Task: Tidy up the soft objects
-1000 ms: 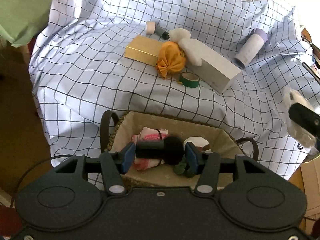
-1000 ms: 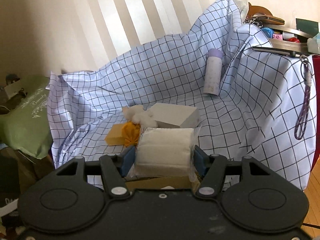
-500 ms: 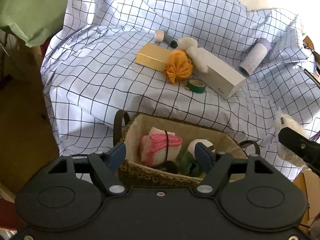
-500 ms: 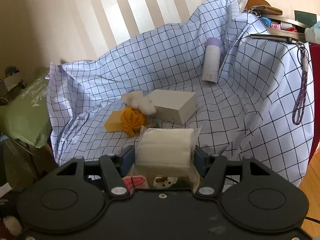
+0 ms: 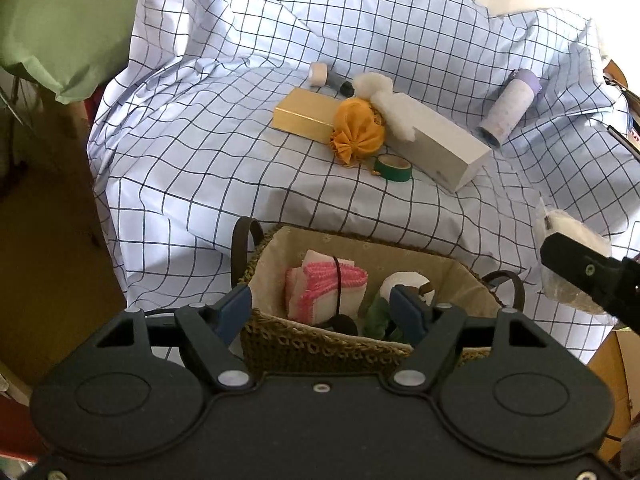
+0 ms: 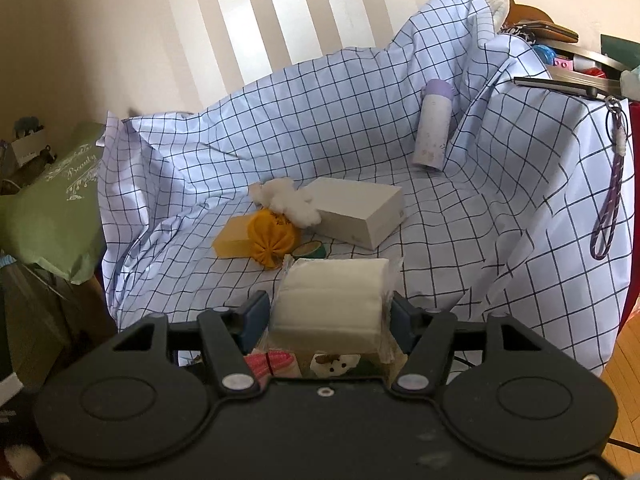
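My left gripper (image 5: 320,312) hangs open over a woven basket (image 5: 320,346), with nothing between its pads. In the basket lie a pink-trimmed cloth (image 5: 324,288), a white plush (image 5: 404,284) and a small black item (image 5: 340,324). My right gripper (image 6: 326,316) is above the same basket, and its jaws are opening. A plastic-wrapped white pack (image 6: 332,308) is still between them, with a small gap at the left pad. Further back on the checked sheet lie an orange pouch (image 5: 358,132) and a white fluff (image 5: 376,84).
Also on the sheet (image 5: 200,160) are a gold box (image 5: 304,114), a white box (image 5: 436,148), a green tape roll (image 5: 394,168), a lilac bottle (image 5: 508,110) and a small roll (image 5: 318,74). A green bag (image 5: 60,20) is at far left. Clutter fills a shelf (image 6: 568,72) at right.
The left gripper opened, and the black item it held now lies in the basket. The right gripper's jaws widened slightly around the white pack, and the basket came into view below it.
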{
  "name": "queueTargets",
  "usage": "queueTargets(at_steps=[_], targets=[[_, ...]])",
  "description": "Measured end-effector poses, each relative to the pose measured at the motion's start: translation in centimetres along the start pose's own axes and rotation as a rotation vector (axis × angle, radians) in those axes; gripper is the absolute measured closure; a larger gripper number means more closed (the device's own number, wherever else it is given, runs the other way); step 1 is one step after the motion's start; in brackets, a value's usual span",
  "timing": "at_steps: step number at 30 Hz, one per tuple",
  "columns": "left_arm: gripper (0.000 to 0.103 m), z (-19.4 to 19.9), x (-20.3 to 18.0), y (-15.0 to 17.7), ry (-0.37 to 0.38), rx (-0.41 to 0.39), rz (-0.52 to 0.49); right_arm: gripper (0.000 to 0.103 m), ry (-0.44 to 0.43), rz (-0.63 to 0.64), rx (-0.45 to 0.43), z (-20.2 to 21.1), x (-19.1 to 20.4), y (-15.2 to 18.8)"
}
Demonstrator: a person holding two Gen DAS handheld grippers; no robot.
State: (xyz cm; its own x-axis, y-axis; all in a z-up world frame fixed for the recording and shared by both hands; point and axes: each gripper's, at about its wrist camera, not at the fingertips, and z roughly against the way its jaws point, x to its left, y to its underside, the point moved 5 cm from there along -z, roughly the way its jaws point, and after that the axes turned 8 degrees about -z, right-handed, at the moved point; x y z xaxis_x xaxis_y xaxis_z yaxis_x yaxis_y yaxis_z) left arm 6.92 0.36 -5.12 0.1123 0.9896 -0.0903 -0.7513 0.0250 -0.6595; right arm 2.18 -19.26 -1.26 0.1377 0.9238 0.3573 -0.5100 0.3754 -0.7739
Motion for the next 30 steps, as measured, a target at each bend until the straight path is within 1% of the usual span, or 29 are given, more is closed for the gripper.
queueTargets(at_steps=[3,30], targets=[[0.031,0.04,0.23,-0.01,-0.003,0.0,0.01,0.027,-0.003,0.006,-0.003,0.03,-0.05,-0.07],[0.031,-0.29,-0.05,0.52,0.004,0.023,-0.006,0.022,-0.001,-0.004,0.011,-0.08,-0.35,0.22]])
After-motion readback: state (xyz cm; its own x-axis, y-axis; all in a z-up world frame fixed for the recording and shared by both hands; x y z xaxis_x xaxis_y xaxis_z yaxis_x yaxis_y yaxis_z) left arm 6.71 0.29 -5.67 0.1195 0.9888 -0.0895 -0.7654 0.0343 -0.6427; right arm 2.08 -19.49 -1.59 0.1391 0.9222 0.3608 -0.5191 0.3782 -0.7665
